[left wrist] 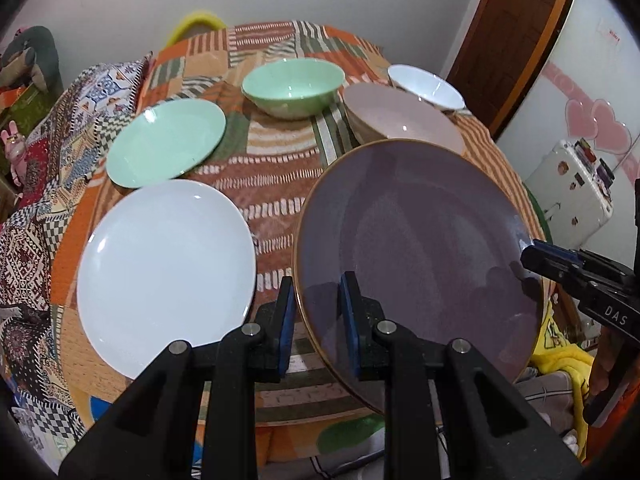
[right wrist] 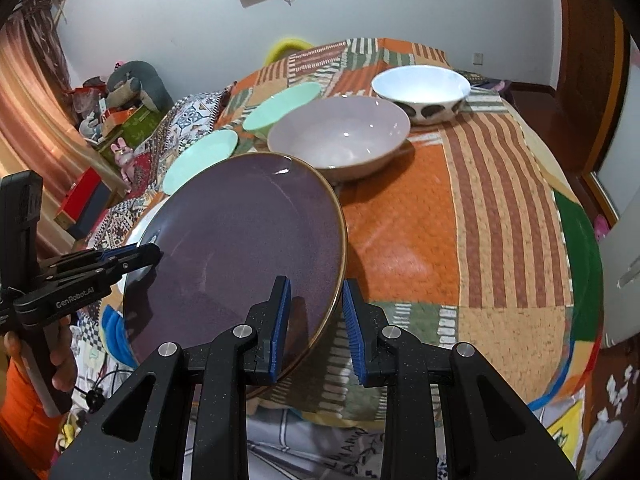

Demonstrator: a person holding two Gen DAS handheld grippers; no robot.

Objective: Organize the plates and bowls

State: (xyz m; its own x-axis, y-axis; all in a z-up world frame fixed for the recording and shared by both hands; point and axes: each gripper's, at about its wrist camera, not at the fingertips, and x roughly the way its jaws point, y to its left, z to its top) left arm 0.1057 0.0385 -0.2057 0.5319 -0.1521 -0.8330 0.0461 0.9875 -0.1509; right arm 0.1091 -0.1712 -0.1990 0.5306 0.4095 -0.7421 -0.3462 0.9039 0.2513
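Note:
A purple plate [left wrist: 420,248] with a gold rim is held tilted above the table; it also shows in the right wrist view [right wrist: 248,248]. My left gripper [left wrist: 318,320] straddles its near-left rim with both pads close on it. My right gripper [right wrist: 316,328] straddles its opposite rim, jaws a little apart around the edge. On the table lie a white plate [left wrist: 168,272], a green plate [left wrist: 168,142], a green bowl [left wrist: 294,86], a pink bowl [right wrist: 340,134] and a white bowl [right wrist: 422,92] with dark spots.
The table wears a patchwork cloth [right wrist: 460,220] of orange and striped squares, bare at the right half. A patterned blanket [left wrist: 48,184] hangs at the left. A white fridge [left wrist: 572,196] stands to the right, and clutter lies on the floor.

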